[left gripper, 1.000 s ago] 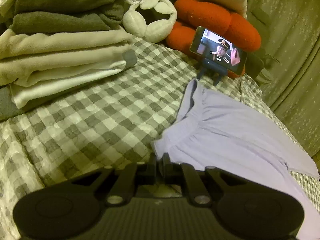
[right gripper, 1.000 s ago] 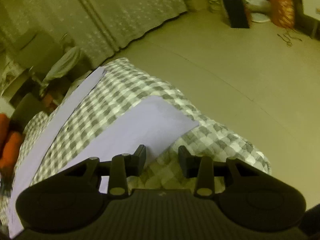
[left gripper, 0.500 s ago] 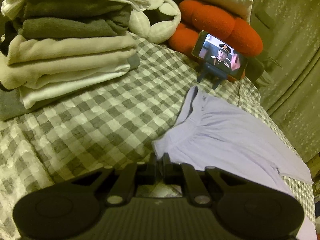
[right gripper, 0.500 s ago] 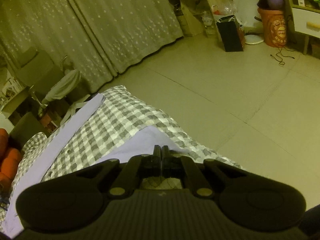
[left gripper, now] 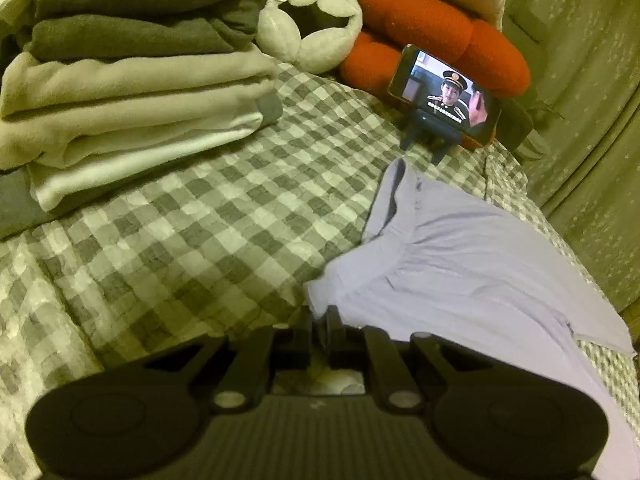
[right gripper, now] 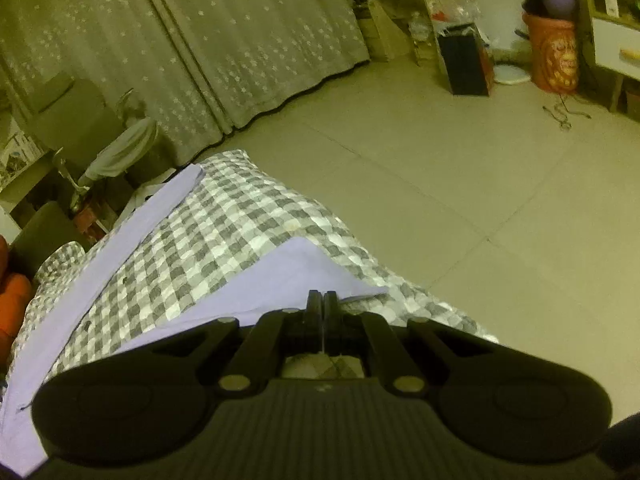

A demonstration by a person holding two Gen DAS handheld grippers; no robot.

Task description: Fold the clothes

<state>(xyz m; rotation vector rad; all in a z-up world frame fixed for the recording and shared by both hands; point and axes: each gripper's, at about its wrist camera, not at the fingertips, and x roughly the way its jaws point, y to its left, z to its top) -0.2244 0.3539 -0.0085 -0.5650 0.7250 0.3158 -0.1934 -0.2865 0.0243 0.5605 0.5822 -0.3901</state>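
Note:
Lavender trousers lie spread on a grey-and-white checked bed cover. My left gripper pinches the near corner of their gathered waistband; its jaws are opening slightly, with the cloth still pressed between the pads. In the right wrist view, my right gripper is shut on the hem corner of one trouser leg near the bed's foot edge. The other leg runs as a long strip along the far side of the cover.
A tall stack of folded clothes sits at the left of the bed. A phone on a stand plays video in front of orange cushions and a white plush. Past the bed's edge lies bare floor.
The right gripper's jaws went from open beside the trouser hem to shut on it, and its view tilted up a little. The left gripper kept its hold and place.

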